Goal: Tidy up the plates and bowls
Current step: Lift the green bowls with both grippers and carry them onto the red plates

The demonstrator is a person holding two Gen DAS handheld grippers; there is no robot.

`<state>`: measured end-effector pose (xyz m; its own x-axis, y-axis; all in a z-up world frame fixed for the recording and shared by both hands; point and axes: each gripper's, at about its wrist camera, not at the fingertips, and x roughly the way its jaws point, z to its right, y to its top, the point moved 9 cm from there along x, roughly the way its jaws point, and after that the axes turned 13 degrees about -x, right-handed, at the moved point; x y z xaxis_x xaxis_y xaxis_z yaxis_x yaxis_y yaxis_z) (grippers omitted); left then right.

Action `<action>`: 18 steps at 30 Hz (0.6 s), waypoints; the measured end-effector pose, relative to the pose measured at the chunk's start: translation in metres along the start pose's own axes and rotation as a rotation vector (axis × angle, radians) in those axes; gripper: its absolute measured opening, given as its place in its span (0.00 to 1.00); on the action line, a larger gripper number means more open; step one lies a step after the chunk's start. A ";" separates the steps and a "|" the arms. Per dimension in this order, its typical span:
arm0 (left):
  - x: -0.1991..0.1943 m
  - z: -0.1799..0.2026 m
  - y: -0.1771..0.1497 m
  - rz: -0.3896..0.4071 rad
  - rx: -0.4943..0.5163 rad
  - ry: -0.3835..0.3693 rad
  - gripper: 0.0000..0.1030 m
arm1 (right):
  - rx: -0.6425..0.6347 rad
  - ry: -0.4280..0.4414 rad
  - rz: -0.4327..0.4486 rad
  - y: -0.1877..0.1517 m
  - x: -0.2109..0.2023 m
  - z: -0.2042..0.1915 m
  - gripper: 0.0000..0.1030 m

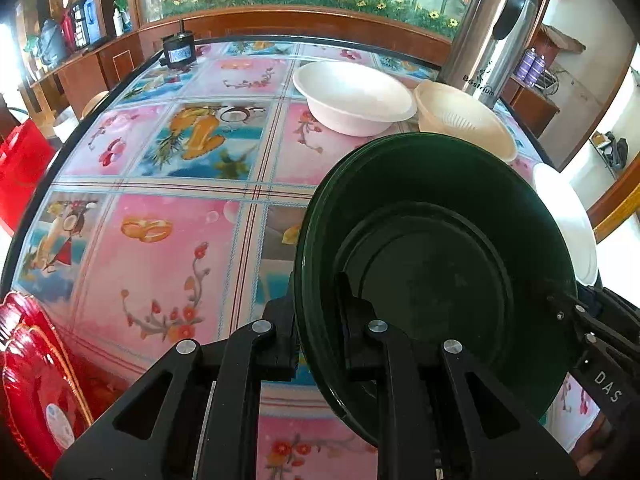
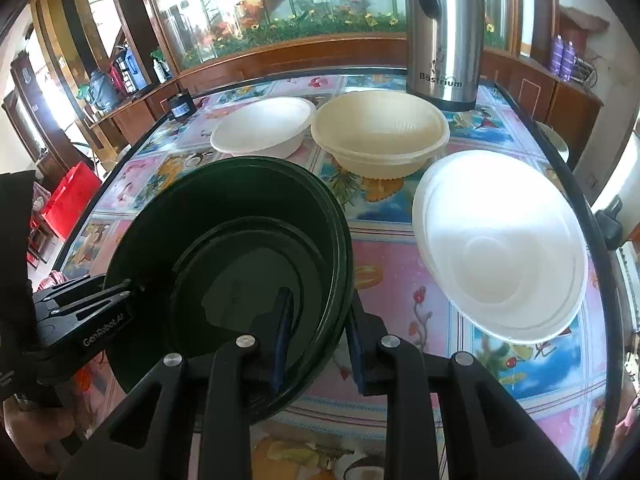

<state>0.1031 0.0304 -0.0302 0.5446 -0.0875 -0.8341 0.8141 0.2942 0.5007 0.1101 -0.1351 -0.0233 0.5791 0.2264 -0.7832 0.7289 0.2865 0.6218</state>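
A dark green bowl (image 1: pixel 436 264) (image 2: pixel 236 264) is held tilted above the table by both grippers. My left gripper (image 1: pixel 316 304) is shut on its left rim, one finger inside and one outside. My right gripper (image 2: pixel 320 316) is shut on its right rim the same way. A white bowl (image 1: pixel 354 96) (image 2: pixel 262 128) and a cream strainer bowl (image 1: pixel 464 118) (image 2: pixel 380 132) stand at the far side. A white plate-like bowl (image 2: pixel 500 240) (image 1: pixel 568 220) sits to the right.
A steel thermos jug (image 2: pixel 442 32) (image 1: pixel 492 28) stands at the table's far right. A small black device (image 1: pixel 179 50) sits at the far left edge. Red scalloped plates (image 1: pixel 36 380) lie at the near left. The flowered tablecloth (image 1: pixel 160 240) covers the table.
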 end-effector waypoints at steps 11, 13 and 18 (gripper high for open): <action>-0.028 -0.019 -0.009 0.020 -0.022 0.002 0.14 | -0.042 -0.002 0.025 0.003 -0.016 -0.022 0.27; -0.034 -0.027 -0.010 0.024 -0.032 0.004 0.14 | -0.052 0.003 0.028 0.004 -0.018 -0.028 0.27; -0.052 -0.048 -0.013 0.034 -0.061 0.009 0.14 | -0.081 0.043 0.022 0.004 -0.023 -0.049 0.27</action>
<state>0.0546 0.0770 -0.0047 0.5699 -0.0683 -0.8188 0.7811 0.3545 0.5141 0.0822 -0.0936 -0.0033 0.5772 0.2725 -0.7698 0.6833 0.3550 0.6380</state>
